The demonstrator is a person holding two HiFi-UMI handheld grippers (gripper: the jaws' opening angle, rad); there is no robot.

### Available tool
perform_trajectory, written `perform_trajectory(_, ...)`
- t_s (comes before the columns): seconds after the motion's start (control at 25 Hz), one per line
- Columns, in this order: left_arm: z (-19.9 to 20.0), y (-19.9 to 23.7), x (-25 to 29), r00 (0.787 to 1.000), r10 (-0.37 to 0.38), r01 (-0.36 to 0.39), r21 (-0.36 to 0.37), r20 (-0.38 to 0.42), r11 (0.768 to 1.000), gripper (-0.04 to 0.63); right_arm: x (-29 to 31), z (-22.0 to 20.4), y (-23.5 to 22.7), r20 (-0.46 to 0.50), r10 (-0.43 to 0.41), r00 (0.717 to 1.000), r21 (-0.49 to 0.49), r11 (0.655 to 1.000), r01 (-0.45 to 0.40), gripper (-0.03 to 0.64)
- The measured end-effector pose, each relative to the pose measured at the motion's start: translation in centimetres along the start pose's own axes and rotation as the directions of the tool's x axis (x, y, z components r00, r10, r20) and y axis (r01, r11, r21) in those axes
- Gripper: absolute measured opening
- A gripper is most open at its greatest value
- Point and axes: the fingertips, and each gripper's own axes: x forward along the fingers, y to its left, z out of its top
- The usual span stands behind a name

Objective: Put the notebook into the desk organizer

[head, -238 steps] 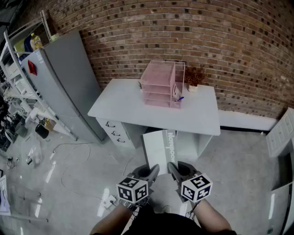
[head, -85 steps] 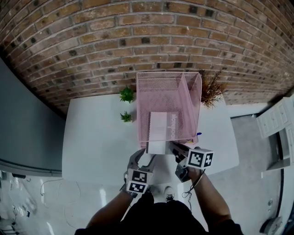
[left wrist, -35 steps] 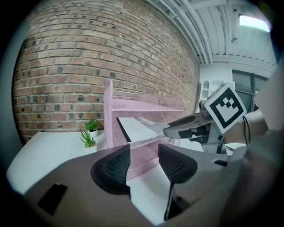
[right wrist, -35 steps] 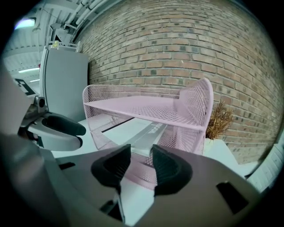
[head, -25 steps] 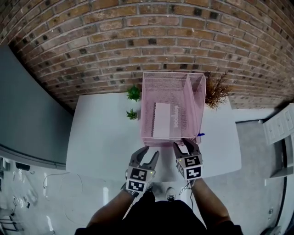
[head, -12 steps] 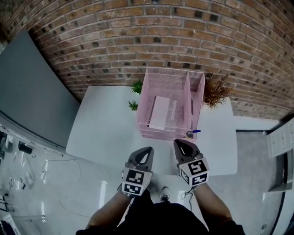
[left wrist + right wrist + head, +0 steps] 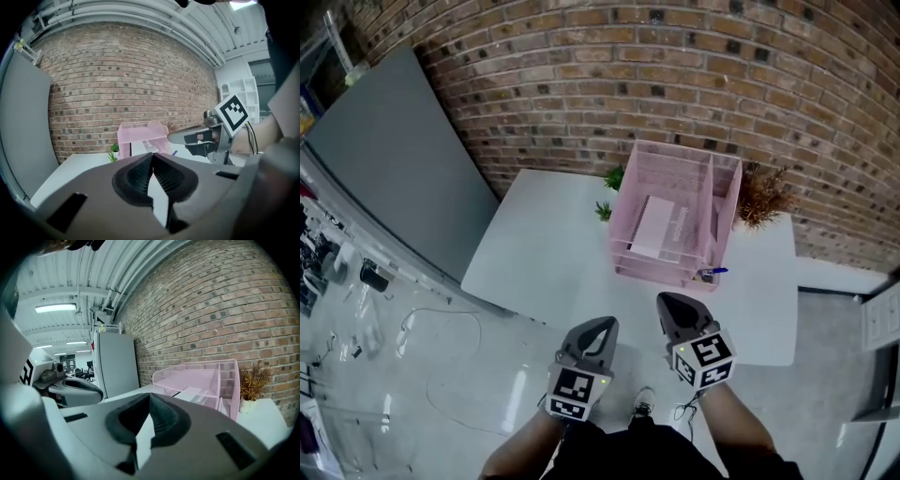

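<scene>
The white notebook (image 7: 655,226) lies inside the pink mesh desk organizer (image 7: 712,197), which stands on the white desk (image 7: 548,244) against the brick wall. Both grippers hang in front of the desk, away from the organizer. My left gripper (image 7: 602,326) is shut with nothing in it, and my right gripper (image 7: 673,302) is shut and empty too. In the left gripper view the organizer (image 7: 140,133) shows past the closed jaws, with the right gripper (image 7: 176,137) beside it. In the right gripper view the organizer (image 7: 206,376) holds the notebook (image 7: 197,393).
Small green plants (image 7: 609,192) stand left of the organizer and a dried brown plant (image 7: 764,199) to its right. A blue pen (image 7: 710,273) lies by the organizer's front corner. A grey refrigerator (image 7: 384,159) stands left of the desk. Cables (image 7: 441,375) lie on the glossy floor.
Both grippers closed from open and drew back from the organizer's front to the desk's near edge. The head view pulled back and swung left. The notebook stays in the organizer.
</scene>
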Motion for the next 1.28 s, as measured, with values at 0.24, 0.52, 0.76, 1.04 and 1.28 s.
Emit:
perform_trajectory(0.24, -1.0, 2.6, -4.8, 1.0, 0.006, -0.006, -0.028, 0.009, 1.0, 0.006, 0.8, 0.6, 5.3, 0.032, 0.024, 0.999, 0.048, 0.999, -0.025, 0.003)
perform_trajectory(0.52, -2.8, 5.7, -11.9, 0.994, -0.107, 0.107, 0.009, 0.027, 0.994, 0.006, 0.8, 0.5, 13.9, 0.054, -0.063, 0.997, 0.065, 0.996, 0.059, 0.003)
perform_trajectory(0.76, -4.5, 5.8, -17.1, 0.974, -0.223, 0.222, 0.028, 0.037, 0.975, 0.006, -2.4, 0.1, 19.8, 0.073, -0.181, 0.981, 0.061, 0.982, 0.177, 0.003)
perform_trajectory(1.04, -5.2, 2.8, -20.7, 0.943, -0.329, 0.327, 0.049, 0.049, 0.944, 0.006, -8.3, -0.6, 22.9, 0.083, -0.31, 0.947, 0.059, 0.95, 0.305, 0.003)
perform_trajectory(1.28, -4.6, -1.6, -22.0, 0.919, -0.39, 0.387, 0.051, 0.064, 0.921, 0.006, -13.8, -0.8, 23.4, 0.088, -0.371, 0.925, 0.047, 0.929, 0.368, 0.003)
